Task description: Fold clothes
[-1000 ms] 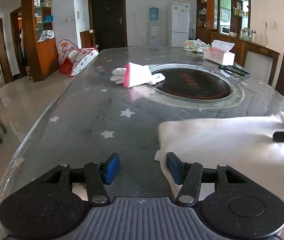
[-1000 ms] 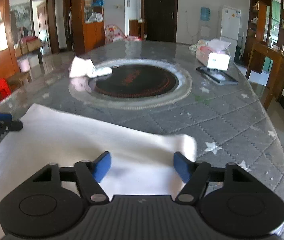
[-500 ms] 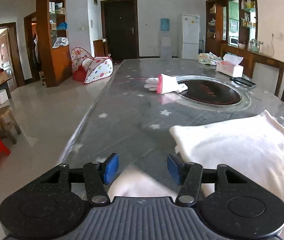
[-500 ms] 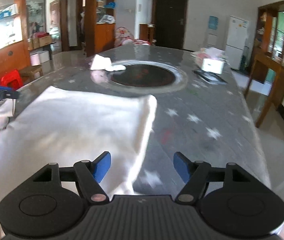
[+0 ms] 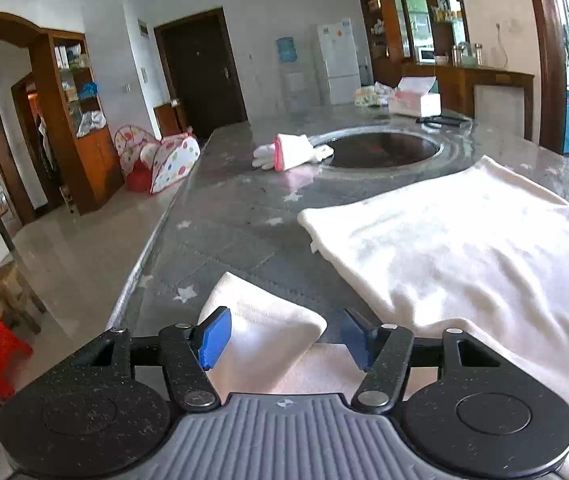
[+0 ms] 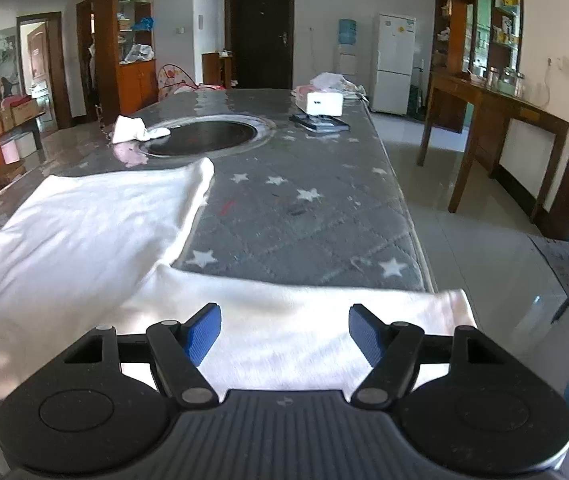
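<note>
The white shirt (image 6: 84, 240) lies folded over near the table's (image 6: 304, 220) front edge, both the left gripper (image 5: 282, 338) and right gripper (image 6: 284, 334) gaping wide and holding nothing, so its overhanging sleeve (image 6: 364, 320) could slide off

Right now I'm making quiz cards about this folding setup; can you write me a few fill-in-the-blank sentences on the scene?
1. The shirt spread on the table is ____ in colour.
2. Both the left gripper and the right gripper are ____.
3. The glove lies at the rim of a round ____ set into the table.

Answers: white; open; hotplate
</note>
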A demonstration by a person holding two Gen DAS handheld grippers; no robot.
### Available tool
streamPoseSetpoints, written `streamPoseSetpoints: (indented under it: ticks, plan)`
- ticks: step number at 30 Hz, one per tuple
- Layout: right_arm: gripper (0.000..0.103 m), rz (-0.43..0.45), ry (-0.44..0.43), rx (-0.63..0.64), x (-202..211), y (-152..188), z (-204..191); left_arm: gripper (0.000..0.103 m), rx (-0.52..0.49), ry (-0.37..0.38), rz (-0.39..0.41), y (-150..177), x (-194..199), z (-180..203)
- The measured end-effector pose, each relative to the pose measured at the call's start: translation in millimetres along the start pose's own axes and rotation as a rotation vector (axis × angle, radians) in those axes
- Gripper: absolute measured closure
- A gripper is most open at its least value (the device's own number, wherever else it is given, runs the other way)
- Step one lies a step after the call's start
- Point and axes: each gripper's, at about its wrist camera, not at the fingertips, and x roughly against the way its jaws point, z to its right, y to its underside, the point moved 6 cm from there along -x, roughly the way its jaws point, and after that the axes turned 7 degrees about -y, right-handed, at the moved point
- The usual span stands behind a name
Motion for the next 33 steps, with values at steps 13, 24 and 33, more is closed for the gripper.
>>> streamPoseSetpoints:
  ticks: [13,24,33]
  plan:
    - [0.027,-0.017,0.030,-0.057,-6,17,14,0.094,0.263,-0.098,-0.014,29,33,-72]
    - [0.022,-0.018,0.040,-0.058,-7,18,13,0.095,0.453,-0.256,-0.082,89,68,-134]
    - [0.022,-0.019,0.042,-0.064,0,25,14,0.095,0.445,-0.299,-0.089,91,69,-146]
